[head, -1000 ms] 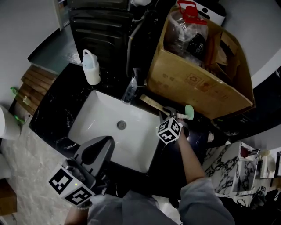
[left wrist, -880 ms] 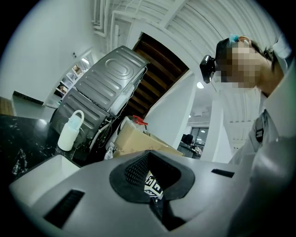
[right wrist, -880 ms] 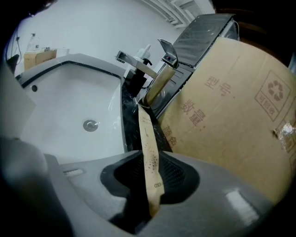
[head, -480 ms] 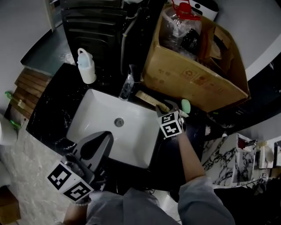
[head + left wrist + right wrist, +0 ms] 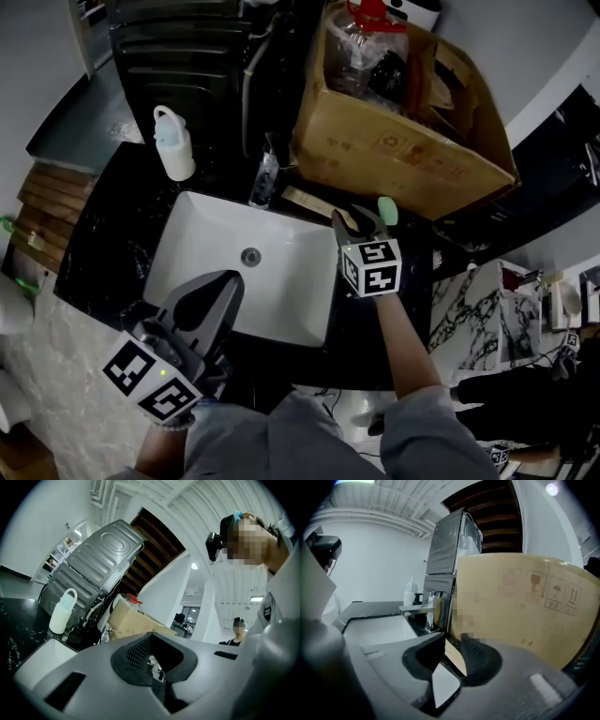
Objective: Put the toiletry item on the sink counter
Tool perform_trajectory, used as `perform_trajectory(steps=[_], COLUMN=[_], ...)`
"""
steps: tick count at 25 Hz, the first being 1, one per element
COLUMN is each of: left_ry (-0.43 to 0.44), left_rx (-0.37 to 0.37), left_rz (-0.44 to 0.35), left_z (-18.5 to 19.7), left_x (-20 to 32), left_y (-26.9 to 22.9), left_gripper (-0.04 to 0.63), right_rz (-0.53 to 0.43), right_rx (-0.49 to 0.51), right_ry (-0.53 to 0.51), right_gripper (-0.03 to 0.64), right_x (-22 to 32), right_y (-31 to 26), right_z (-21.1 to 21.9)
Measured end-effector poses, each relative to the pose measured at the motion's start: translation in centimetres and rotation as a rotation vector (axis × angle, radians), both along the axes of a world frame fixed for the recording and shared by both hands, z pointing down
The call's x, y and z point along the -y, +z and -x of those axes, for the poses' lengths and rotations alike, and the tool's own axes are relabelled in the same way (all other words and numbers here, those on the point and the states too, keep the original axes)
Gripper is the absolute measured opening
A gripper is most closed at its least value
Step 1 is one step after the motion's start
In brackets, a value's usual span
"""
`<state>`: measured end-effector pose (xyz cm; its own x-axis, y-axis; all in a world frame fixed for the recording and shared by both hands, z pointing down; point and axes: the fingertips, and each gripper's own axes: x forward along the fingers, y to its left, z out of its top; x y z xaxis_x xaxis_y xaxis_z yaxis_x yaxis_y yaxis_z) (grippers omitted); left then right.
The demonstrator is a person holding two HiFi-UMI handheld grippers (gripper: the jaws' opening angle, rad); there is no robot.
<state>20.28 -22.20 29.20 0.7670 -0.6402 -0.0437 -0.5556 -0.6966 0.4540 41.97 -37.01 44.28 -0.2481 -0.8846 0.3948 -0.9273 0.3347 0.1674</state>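
Note:
A flat tan toiletry pack [image 5: 305,202] lies on the black counter [image 5: 112,234] behind the white sink [image 5: 281,281], between the faucet [image 5: 265,178] and the cardboard box [image 5: 394,150]. My right gripper [image 5: 356,223] hovers just right of it, near the box. Its jaws opened wide and have just eased in a little; they stand open with nothing held. In the right gripper view [image 5: 452,641] the tan pack [image 5: 454,657] shows beyond the gap. My left gripper [image 5: 217,286] is shut and empty over the sink's front edge; its view [image 5: 150,648] looks level across the room.
A white handled bottle [image 5: 173,145] stands at the counter's back left. A small mint-green thing [image 5: 386,211] lies at the box's foot. A grey ribbed appliance [image 5: 178,37] stands behind the counter. A person [image 5: 236,630] stands far off.
My right gripper has lifted off the counter and rolled, its marker cube now turned up, leaving the tan pack lying there. The left gripper has stayed put.

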Motion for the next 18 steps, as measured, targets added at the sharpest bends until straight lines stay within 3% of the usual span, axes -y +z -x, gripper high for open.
perform_trajectory(steps=[1, 6, 18], left_ry=[0.011, 0.081, 0.227], left_rx=[-0.002, -0.013, -0.034], left_rz=[-0.002, -0.019, -0.069], left_z=[0.1, 0.6, 2.1], left_x=[0.0, -0.3, -2.8], left_y=[0.0, -0.3, -0.9], left_gripper=[0.007, 0.006, 0.006], right_rz=[-0.017, -0.109, -0.229], right_rx=[0.009, 0.055, 0.193], right_ry=[0.014, 0.098, 0.280], right_gripper=[0.083, 0.007, -0.002], right_x=[-0.5, -3.4, -13.7], right_y=[-0.7, -4.2, -9.3], right_z=[0.2, 1.4, 4.4])
